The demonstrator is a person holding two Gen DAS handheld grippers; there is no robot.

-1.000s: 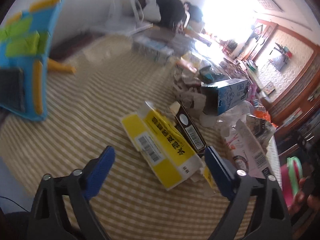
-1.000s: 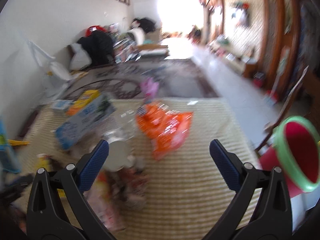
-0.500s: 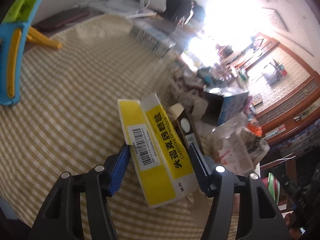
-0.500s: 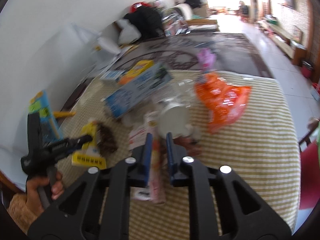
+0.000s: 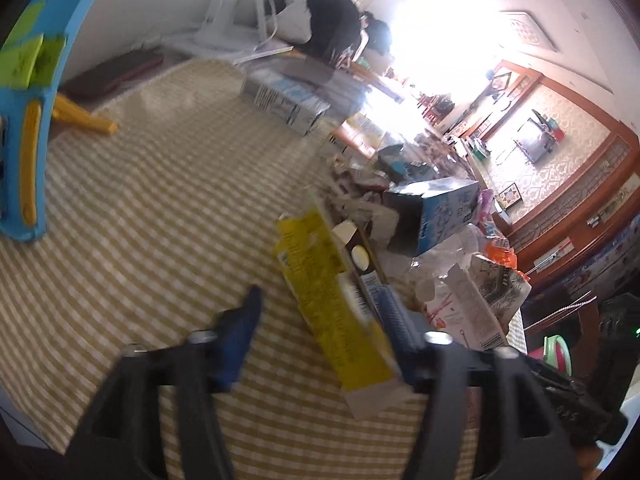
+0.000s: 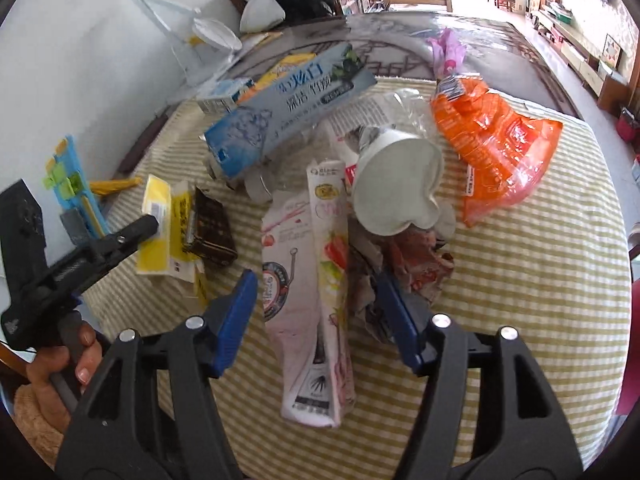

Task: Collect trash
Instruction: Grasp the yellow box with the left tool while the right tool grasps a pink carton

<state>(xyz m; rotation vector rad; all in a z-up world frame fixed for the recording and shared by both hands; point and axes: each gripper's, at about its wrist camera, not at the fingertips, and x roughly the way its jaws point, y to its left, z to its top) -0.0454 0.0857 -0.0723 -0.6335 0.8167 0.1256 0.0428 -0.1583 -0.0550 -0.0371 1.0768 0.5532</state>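
A yellow medicine box (image 5: 332, 304) lies on the checked tablecloth between the fingers of my left gripper (image 5: 316, 332). The jaws stand apart, the right pad against the box, the left pad clear of it; the view is blurred. The yellow box also shows in the right wrist view (image 6: 160, 220). My right gripper (image 6: 316, 316) is open, straddling a flattened pink-and-white carton (image 6: 308, 292) without touching it. Behind it lie a white paper cup (image 6: 396, 188), an orange plastic bag (image 6: 496, 148), a blue toothpaste box (image 6: 284, 112) and a dark brown box (image 6: 210, 228).
A blue and green toy (image 5: 24, 100) stands at the table's left edge. A blue carton (image 5: 440, 208) and crumpled wrappers (image 5: 472, 280) pile up right of the yellow box. A milk carton (image 5: 284, 100) lies farther back. The table edge (image 6: 600, 320) runs along the right.
My left gripper opened a little around the yellow box, which now lies turned. My right gripper went from nearly shut to open and moved closer over the pink carton.
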